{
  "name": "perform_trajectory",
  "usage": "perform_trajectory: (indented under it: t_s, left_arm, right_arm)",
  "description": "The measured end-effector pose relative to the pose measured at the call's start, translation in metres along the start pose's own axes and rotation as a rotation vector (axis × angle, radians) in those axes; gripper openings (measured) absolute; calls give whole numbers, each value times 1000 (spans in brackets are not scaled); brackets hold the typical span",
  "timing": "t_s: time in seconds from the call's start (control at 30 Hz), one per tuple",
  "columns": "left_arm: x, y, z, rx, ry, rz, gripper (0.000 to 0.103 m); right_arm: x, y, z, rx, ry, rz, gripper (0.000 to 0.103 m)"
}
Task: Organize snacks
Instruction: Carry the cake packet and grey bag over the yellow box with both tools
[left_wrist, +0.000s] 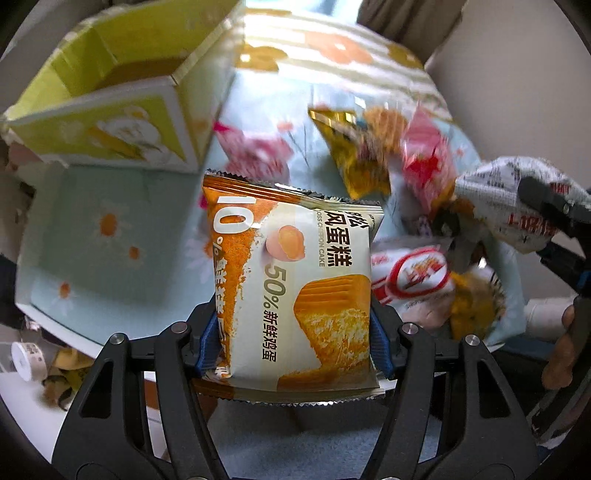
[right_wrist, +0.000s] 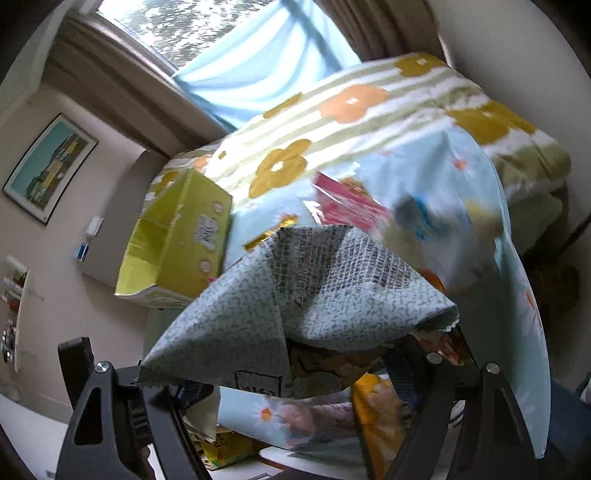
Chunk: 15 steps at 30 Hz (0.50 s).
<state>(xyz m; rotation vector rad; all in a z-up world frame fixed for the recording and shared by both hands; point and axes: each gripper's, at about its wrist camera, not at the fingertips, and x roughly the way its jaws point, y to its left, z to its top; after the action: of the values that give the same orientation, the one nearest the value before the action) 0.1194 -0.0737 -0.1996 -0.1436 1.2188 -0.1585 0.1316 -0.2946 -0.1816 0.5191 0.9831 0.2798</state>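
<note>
Gripping the light, crushable chiffon cake packet (left_wrist: 295, 291) by its lower sides, left gripper (left_wrist: 295, 354) near the yellow-green box (left_wrist: 110, 122); right gripper (right_wrist: 291, 373) pinches a crinkly grey snack bag (right_wrist: 295, 288).

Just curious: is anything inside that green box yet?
The green box is open on top, showing yellow-green inner walls and a brownish floor. No snacks are visible, but its near wall hides the lower front part.

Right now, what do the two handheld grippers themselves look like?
Both are matte black plastic linkages with triangular cutouts and round silver pivot bolts. The left gripper has blue pads inside its jaws. The right gripper looks the same build, a dark blue pad just visible. No sleeves show.
</note>
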Motion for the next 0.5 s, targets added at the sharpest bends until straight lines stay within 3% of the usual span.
perform_trajectory:
  t_s: [0.3, 0.5]
  left_arm:
    - [-50, 19, 43, -24, -154, -26, 61]
    - [-80, 64, 88, -30, -251, -33, 61]
  right_arm:
    - [-7, 54, 19, -136, -57, 12, 78]
    - [8, 105, 38, -203, -78, 6, 78]
